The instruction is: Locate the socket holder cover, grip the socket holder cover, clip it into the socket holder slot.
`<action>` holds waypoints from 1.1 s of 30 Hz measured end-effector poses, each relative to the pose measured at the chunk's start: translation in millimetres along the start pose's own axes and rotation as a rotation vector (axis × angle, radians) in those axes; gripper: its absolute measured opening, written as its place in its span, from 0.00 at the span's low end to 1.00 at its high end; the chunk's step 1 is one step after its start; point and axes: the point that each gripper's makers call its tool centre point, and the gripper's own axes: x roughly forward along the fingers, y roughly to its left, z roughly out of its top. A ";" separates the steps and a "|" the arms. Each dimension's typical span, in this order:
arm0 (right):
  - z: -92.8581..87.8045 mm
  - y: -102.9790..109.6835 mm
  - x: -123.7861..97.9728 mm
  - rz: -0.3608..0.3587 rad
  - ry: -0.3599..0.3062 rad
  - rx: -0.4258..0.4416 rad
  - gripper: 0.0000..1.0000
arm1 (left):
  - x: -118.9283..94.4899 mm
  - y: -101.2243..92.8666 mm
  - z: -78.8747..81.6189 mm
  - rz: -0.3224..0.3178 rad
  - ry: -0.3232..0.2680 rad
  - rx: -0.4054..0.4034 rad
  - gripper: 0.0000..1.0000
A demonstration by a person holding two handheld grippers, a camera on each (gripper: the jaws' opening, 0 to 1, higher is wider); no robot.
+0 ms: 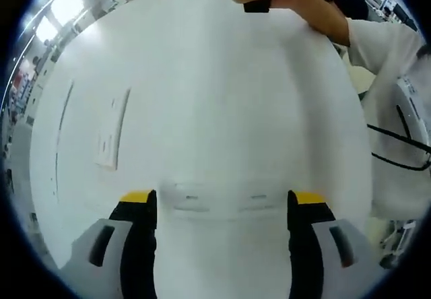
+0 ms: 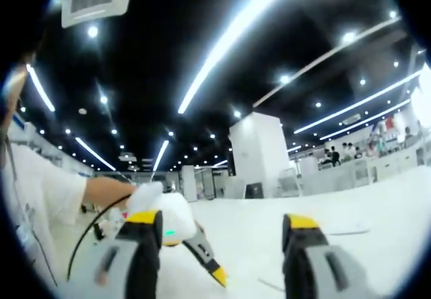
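- Jaws of the left gripper point(image 1: 223, 208) stand wide apart and empty, just above a flat white plastic strip with two small slots point(image 1: 219, 200) on the white worktop point(image 1: 222, 97); I take this for the socket holder.
- Another flat white piece point(image 1: 111, 139), possibly the cover, lies off to the left.
- Right gripper point(image 2: 222, 235) jaws gape empty, aimed at the ceiling.
- Locating is the step in hand; next, the piece needs gripping.

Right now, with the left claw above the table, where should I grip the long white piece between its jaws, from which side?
The white piece lies flat on the table, its length running jaw to jaw of the open left claw. Probably come straight down and pinch its two short ends; it looks thin, so go low.
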 end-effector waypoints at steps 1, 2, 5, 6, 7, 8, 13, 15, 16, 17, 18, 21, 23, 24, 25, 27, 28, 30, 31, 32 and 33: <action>0.2 0.2 0.1 0.001 -0.001 0.001 0.73 | 0.0 -0.2 -0.1 -0.002 0.001 -0.007 0.77; 0.4 0.4 0.1 0.002 -0.001 0.002 0.73 | 0.3 -0.8 -1.0 -0.006 0.009 -0.010 0.77; 0.2 1.0 0.3 0.002 0.000 0.000 0.73 | -0.1 -1.2 -1.6 -0.011 0.017 -0.009 0.75; 0.0 1.4 0.4 0.003 0.002 0.000 0.72 | -0.3 -1.5 -2.2 -0.013 0.023 -0.010 0.75; -0.1 1.6 0.7 0.004 0.002 0.000 0.72 | -0.6 -1.7 -2.0 -0.014 0.023 -0.008 0.73; -0.7 1.8 1.0 0.005 0.006 -0.001 0.72 | -0.5 -2.8 -2.2 -0.019 0.026 -0.012 0.72; -2.5 1.1 2.0 0.002 0.020 -0.017 0.71 | -1.6 -3.1 0.1 -0.016 0.020 -0.003 0.68; -2.2 1.5 2.1 0.003 0.019 -0.016 0.71 | -1.7 -3.2 0.0 -0.015 0.024 -0.003 0.67; -2.1 1.5 2.1 0.004 0.018 -0.016 0.71 | -1.6 -3.7 0.1 -0.015 0.027 -0.002 0.67; -1.9 1.4 2.1 0.004 0.018 -0.016 0.71 | -1.7 -3.9 0.0 -0.015 0.028 -0.002 0.67; -1.8 1.4 2.1 0.004 0.019 -0.016 0.71 | -1.8 -3.9 -0.3 -0.014 0.032 -0.002 0.67; -1.9 2.4 2.0 0.007 0.019 -0.016 0.70 | -2.0 -4.4 -0.9 -0.014 0.039 -0.002 0.67; -2.2 2.7 2.1 0.007 0.020 -0.018 0.70 | -2.2 -4.9 -1.7 -0.014 0.047 -0.003 0.67; -2.2 2.7 2.2 0.008 0.021 -0.019 0.70 | -2.4 -4.9 -2.1 -0.013 0.050 -0.002 0.67; -2.4 2.9 2.2 0.009 0.022 -0.019 0.70 | -2.4 -4.5 -2.0 -0.014 0.051 -0.001 0.67; -2.4 3.4 2.2 0.010 0.022 -0.020 0.69 | -2.9 -4.4 -3.5 -0.015 0.062 0.001 0.67; -2.6 3.8 2.0 0.010 0.022 -0.020 0.69 | -3.3 -4.4 -4.3 -0.016 0.067 0.005 0.67; -2.7 4.1 2.0 0.010 0.023 -0.020 0.69 | -3.5 -4.7 -4.7 -0.017 0.070 0.006 0.67; -2.8 4.2 2.0 0.010 0.023 -0.020 0.69 | -3.5 -4.9 -5.0 -0.017 0.074 0.007 0.67; -2.9 4.2 2.0 0.010 0.023 -0.021 0.69 | -4.0 -5.0 -6.4 -0.019 0.091 0.016 0.67; -3.4 4.0 2.3 0.010 0.026 -0.022 0.69 | -4.6 -5.2 -7.7 -0.021 0.107 0.025 0.67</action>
